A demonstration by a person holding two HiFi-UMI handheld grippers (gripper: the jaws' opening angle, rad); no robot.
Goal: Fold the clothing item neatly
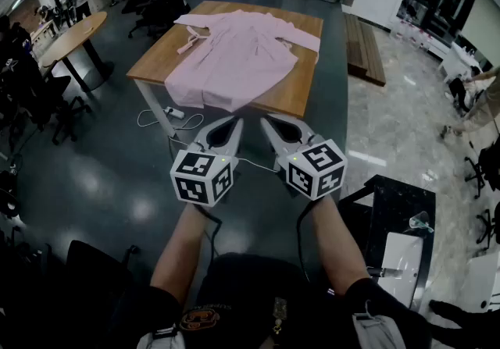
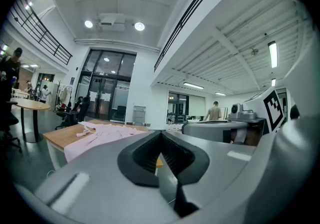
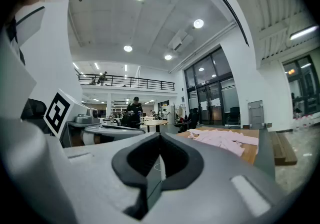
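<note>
Head view: the person holds both tools out in front at about waist height, side by side over the dark floor, tips angled in towards each other. The left gripper (image 1: 233,122) has its jaws pressed together with nothing between them, and the left gripper view shows the same: the two dark pads meet in a closed seam. The right gripper (image 1: 266,122) is likewise closed and empty, its pads touching along their length in the right gripper view. The marker cubes on the two tools sit close to one another, nearly touching.

The pink garment (image 1: 238,55) lies spread out on a wooden table (image 1: 301,97) well ahead of the grippers, untouched. It lies open and fairly flat, with one sleeve stretched towards the table's right corner and a tie or belt bunched near the left edge. Its lower hem hangs a little over the near edge of the table.

On the floor just beside the table's near leg is a white power strip (image 1: 173,112) with a looping cable. A round table (image 1: 74,35) stands off to the left among black chairs, and a low wooden bench (image 1: 363,47) lies to the right of the table.
</note>
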